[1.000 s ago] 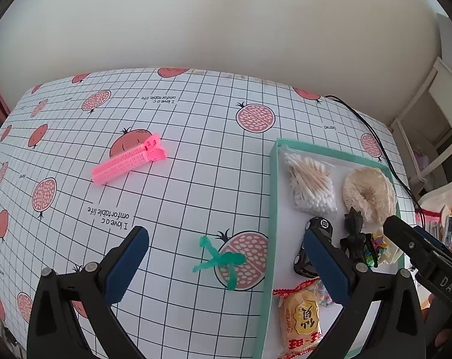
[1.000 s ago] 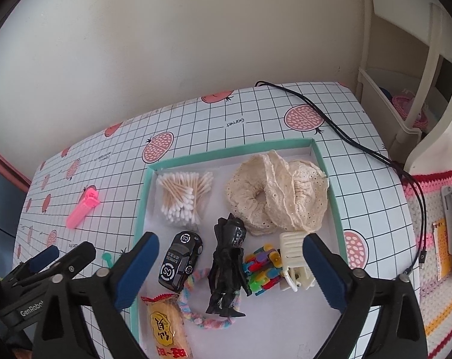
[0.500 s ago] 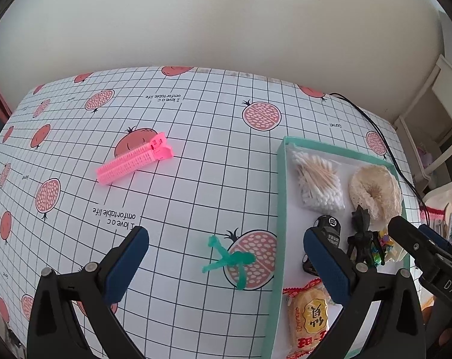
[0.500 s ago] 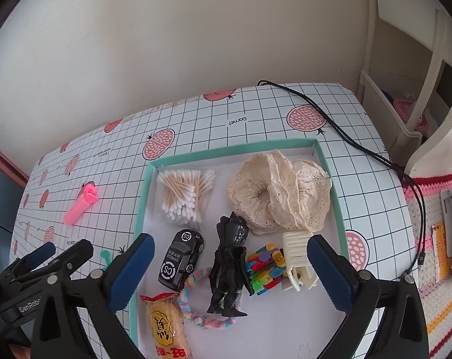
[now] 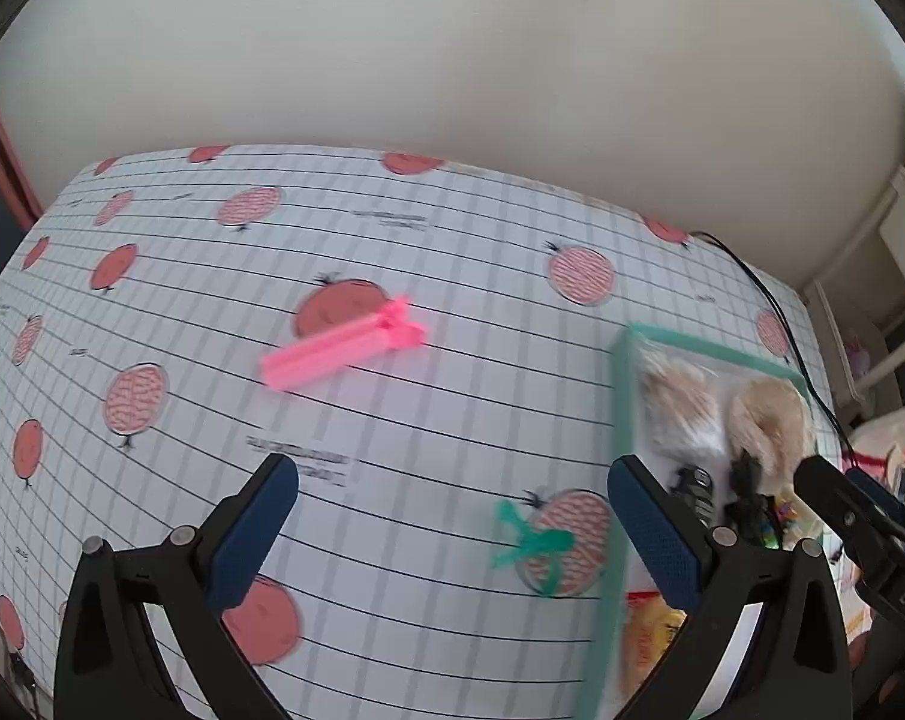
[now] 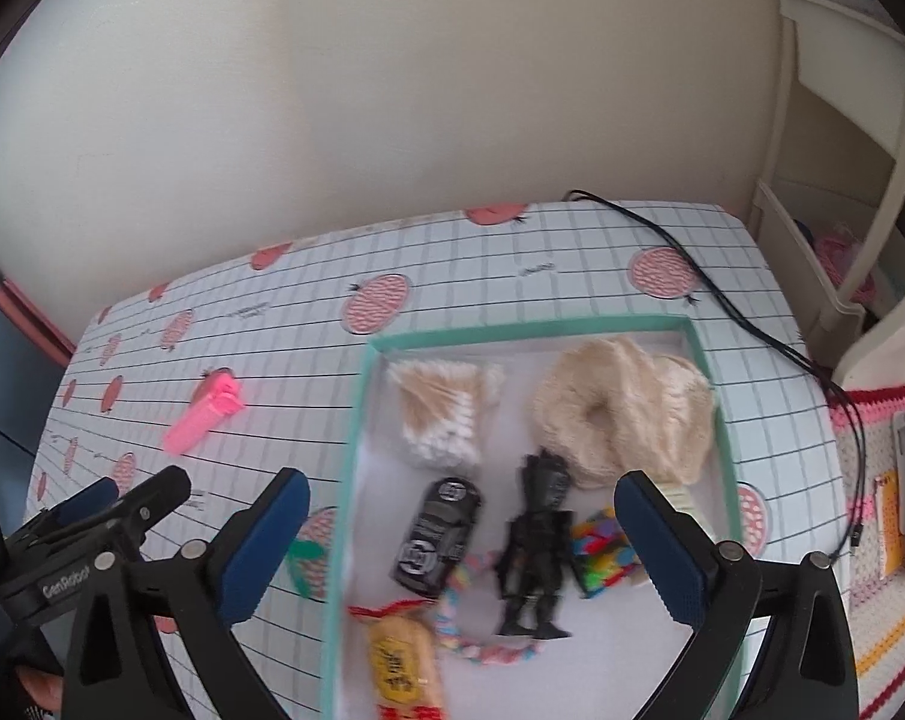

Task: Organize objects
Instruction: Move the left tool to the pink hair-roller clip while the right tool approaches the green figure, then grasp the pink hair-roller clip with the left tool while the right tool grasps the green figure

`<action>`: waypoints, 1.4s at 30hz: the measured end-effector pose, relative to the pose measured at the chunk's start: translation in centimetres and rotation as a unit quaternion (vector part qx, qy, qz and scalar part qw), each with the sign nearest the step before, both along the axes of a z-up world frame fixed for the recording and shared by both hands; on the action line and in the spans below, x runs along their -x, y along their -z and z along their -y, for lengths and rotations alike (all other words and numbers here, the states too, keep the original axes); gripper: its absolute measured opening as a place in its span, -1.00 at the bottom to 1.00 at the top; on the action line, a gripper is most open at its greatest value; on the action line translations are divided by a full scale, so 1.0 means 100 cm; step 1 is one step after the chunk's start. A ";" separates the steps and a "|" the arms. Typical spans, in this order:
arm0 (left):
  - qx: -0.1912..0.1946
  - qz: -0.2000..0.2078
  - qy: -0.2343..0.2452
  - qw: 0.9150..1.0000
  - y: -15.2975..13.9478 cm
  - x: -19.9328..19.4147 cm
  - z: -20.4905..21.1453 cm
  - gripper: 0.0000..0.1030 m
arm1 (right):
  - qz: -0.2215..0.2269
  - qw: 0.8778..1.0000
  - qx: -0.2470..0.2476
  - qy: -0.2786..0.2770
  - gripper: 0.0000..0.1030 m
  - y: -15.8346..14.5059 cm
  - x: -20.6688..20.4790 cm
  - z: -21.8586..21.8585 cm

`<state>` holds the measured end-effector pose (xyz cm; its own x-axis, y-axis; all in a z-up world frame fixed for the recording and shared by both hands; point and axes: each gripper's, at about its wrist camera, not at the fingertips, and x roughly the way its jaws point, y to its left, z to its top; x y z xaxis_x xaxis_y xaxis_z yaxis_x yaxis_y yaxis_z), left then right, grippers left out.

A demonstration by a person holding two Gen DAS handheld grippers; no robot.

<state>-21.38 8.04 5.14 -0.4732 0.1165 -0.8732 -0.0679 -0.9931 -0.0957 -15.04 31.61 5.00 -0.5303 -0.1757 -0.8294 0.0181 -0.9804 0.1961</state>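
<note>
While jaws gape, pink clip (image 5: 341, 347) lies ahead.

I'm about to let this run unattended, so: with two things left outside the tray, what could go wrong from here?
1. The green ribbon lies flat and thin beside the tray; the open left gripper might close on the tablecloth or miss it.
2. The tray is crowded: dropping the pink clip in could topple the black figure or bump the toy car.
3. The open right gripper hovers over the tray near the left; they could collide.
</note>
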 end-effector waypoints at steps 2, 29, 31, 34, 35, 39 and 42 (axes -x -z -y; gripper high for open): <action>0.001 -0.005 -0.009 1.000 -0.001 0.003 0.014 1.00 | 0.000 1.000 0.001 -0.007 1.00 0.000 0.001 0.010; 0.094 0.002 0.099 0.991 0.050 0.084 0.063 0.99 | 0.096 0.983 -0.042 -0.153 0.59 0.071 -0.003 0.130; 0.097 0.005 0.108 0.989 0.056 0.089 0.060 0.99 | 0.091 0.982 -0.052 -0.156 0.59 0.071 -0.004 0.131; 0.096 0.010 0.113 0.989 0.066 0.098 0.058 0.99 | 0.091 0.982 -0.055 -0.157 0.56 0.070 -0.003 0.132; 0.095 0.012 0.115 0.989 0.068 0.099 0.057 0.99 | 0.090 0.982 -0.056 -0.159 0.54 0.070 -0.004 0.132; 0.101 0.016 0.122 0.987 0.077 0.104 0.054 0.99 | 0.091 0.980 -0.051 -0.167 0.47 0.070 -0.002 0.134; 0.100 0.017 0.126 0.987 0.081 0.107 0.052 0.99 | 0.097 0.978 -0.056 -0.178 0.43 0.073 -0.003 0.139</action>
<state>-32.03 2.81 -2.97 -0.4213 0.0504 -0.9055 -0.3145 -0.9446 0.0937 -14.69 17.72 -2.26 -0.2831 -0.2222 -0.9330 0.3357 -0.9342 0.1207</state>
